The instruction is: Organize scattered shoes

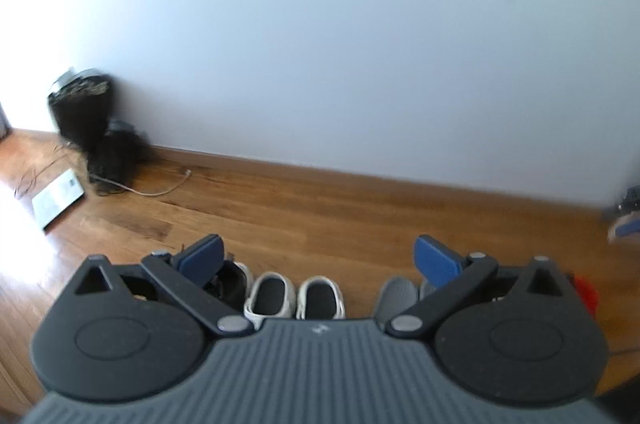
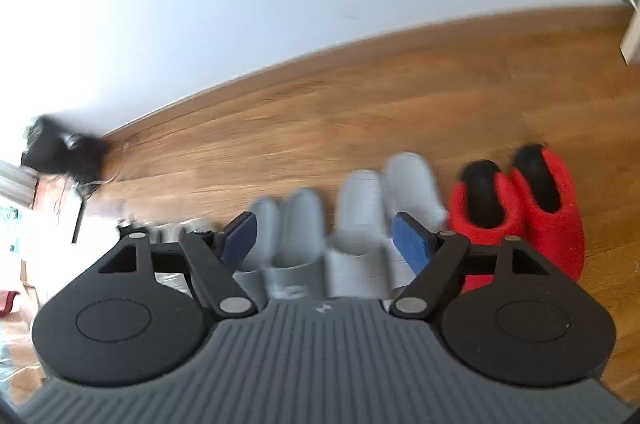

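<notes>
Right tongs (image 2: 325, 240) spread, empty, above row: grey slippers (image 2: 298, 224), pale slippers (image 2: 384, 199), red slippers (image 2: 532, 195)

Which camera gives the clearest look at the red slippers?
The right wrist view. There the red slippers stand side by side on the wooden floor, at the right end of the row, both nearly whole. The left wrist view shows only a red sliver behind the gripper's right side.
</notes>
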`<state>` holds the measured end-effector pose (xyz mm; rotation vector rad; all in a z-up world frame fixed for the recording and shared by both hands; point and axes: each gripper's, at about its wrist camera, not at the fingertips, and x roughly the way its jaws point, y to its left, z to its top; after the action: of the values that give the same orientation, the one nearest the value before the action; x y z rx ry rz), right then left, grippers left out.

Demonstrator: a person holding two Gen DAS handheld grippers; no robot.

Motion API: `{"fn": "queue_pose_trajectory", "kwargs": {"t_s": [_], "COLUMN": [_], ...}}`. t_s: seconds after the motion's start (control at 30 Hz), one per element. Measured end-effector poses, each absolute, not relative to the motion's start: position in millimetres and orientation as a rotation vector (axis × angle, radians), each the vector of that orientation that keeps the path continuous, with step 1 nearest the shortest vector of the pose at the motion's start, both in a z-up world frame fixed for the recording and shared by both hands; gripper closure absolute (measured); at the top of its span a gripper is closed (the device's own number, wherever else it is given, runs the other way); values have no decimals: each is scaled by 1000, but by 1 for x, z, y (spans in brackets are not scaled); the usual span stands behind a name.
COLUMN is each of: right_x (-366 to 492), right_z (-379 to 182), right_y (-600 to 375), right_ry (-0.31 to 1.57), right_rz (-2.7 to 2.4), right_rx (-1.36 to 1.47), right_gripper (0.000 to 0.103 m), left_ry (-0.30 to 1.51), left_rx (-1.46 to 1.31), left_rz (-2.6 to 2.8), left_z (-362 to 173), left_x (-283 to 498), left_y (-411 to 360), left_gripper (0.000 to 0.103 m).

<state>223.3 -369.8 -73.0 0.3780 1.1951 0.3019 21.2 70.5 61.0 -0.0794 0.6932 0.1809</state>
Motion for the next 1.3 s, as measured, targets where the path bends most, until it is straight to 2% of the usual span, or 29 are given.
{"fn": "queue_pose_trajectory", "kwargs": {"t_s": [0.1,0.2,0.3,0.4,0.53,0.57,0.67,0.83,1.0,1.13,1.23,1.3], "right_x": [211,209,218,226,238,241,251,276,279,271,266,262], "right_z": [-35,-32,-53,-75,-104,-111,-131,-202,-275,-303,-323,-337], "right_y": [-310,-245,-172,-99,-2,23,86,197,256,276,291,301], "right_ry": [1208,1261,1320,1379,1457,1476,1524,1579,1598,1560,1530,1509], "right_rz": [361,439,493,548,621,640,682,689,606,526,466,426], "right_rx": [369,420,430,440,453,456,442,406,308,222,159,117], "right_gripper": [23,23,23,28,46,47,47,47,46,47,45,52], "left_ry": [696,701,704,700,700,712,748,749,756,801,764,742], "left_rx": [-185,-273,-304,-346,-410,-423,-406,-369,-561,-653,-651,-635], "left_rz": [231,284,359,472,579,590,611,740,805,848,874,875], "left_z": [69,65,46,25,-4,-18,-48,-93,-141,-139,-123,-112], "left_x": [16,13,16,24,33,40,55,54,36,26,23,25], "left_y": [112,153,194,231,277,290,321,345,379,394,400,402], "left_gripper": [0,0,0,0,0,0,0,0,1,1,1,1]}}
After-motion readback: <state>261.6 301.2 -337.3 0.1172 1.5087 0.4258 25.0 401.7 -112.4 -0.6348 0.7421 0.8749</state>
